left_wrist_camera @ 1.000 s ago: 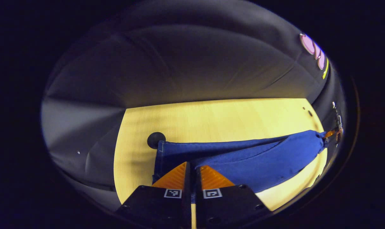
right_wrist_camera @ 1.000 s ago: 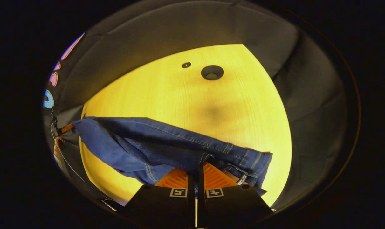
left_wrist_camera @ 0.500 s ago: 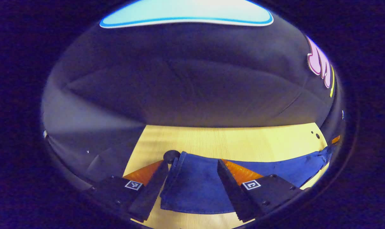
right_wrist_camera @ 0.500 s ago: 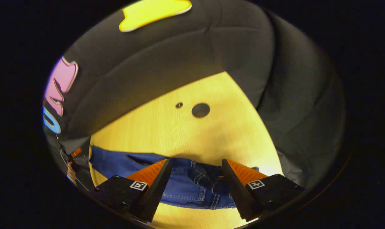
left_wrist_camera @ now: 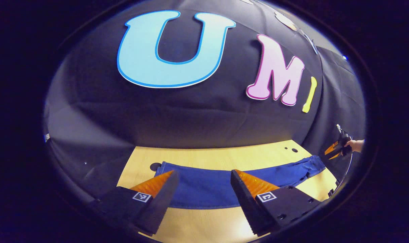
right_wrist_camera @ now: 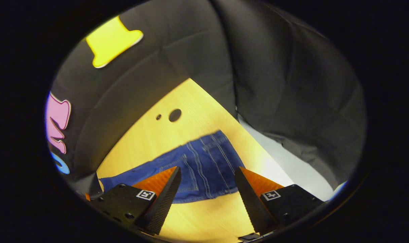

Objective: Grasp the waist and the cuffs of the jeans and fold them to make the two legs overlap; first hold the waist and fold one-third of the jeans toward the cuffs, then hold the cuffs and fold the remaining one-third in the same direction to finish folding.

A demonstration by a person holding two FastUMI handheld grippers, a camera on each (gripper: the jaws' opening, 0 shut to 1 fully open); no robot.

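Blue jeans (left_wrist_camera: 211, 184) lie flat in a long strip on the wooden table (left_wrist_camera: 204, 157), one leg on top of the other. In the left gripper view my left gripper (left_wrist_camera: 202, 194) hangs open above the cuff end, apart from the cloth. The waist end (left_wrist_camera: 309, 165) lies far right, and the right gripper (left_wrist_camera: 334, 150) with a hand shows beyond it. In the right gripper view my right gripper (right_wrist_camera: 207, 192) is open above the waist end of the jeans (right_wrist_camera: 204, 165), holding nothing.
A round black hole (left_wrist_camera: 155, 166) sits in the table by the cuffs. Two more holes (right_wrist_camera: 174, 115) lie beyond the waist. The table's right edge (right_wrist_camera: 258, 141) drops to a pale floor (right_wrist_camera: 292, 168). Black cloth walls close in behind.
Both grippers let go of the jeans, opened, and rose away from the table. The jeans now lie flat in one strip.
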